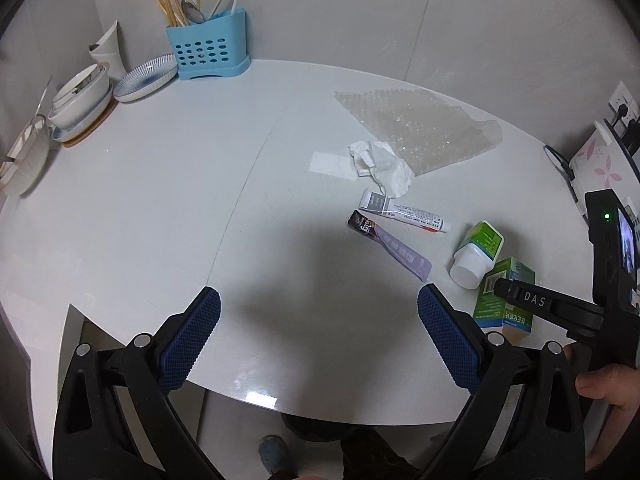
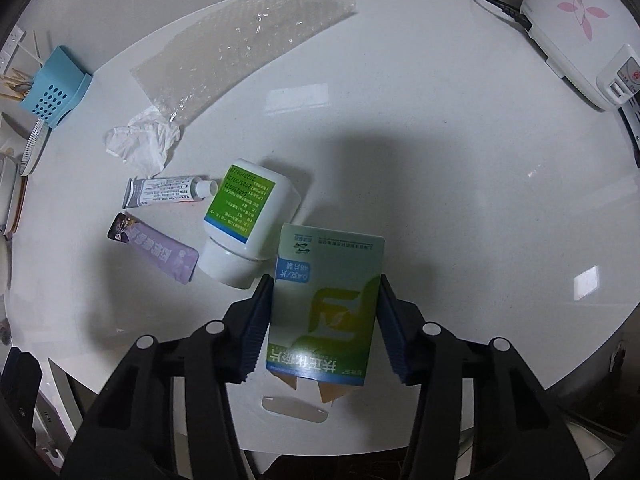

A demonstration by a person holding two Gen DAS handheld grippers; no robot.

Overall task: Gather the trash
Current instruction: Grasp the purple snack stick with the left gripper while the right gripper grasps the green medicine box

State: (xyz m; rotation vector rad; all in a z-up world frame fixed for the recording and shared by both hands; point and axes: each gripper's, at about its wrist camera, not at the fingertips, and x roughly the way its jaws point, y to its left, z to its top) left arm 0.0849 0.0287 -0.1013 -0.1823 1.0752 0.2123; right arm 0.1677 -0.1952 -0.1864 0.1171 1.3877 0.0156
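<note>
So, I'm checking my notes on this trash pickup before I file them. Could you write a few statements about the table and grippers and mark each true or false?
1. The right gripper straddles the green medicine box. True.
2. The left gripper grips the purple sachet. False: it is open and empty, the sachet beyond it.
3. The white bottle stands upright. False: it lies on its side.
4. The crumpled tissue lies beside the bubble wrap. True.
5. The blue utensil holder is empty. False: it holds chopsticks and a spoon.

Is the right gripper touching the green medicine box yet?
Touching. In the right wrist view the right gripper has both blue pads flush against the sides of the green medicine box, with no gap visible on either side.
</note>
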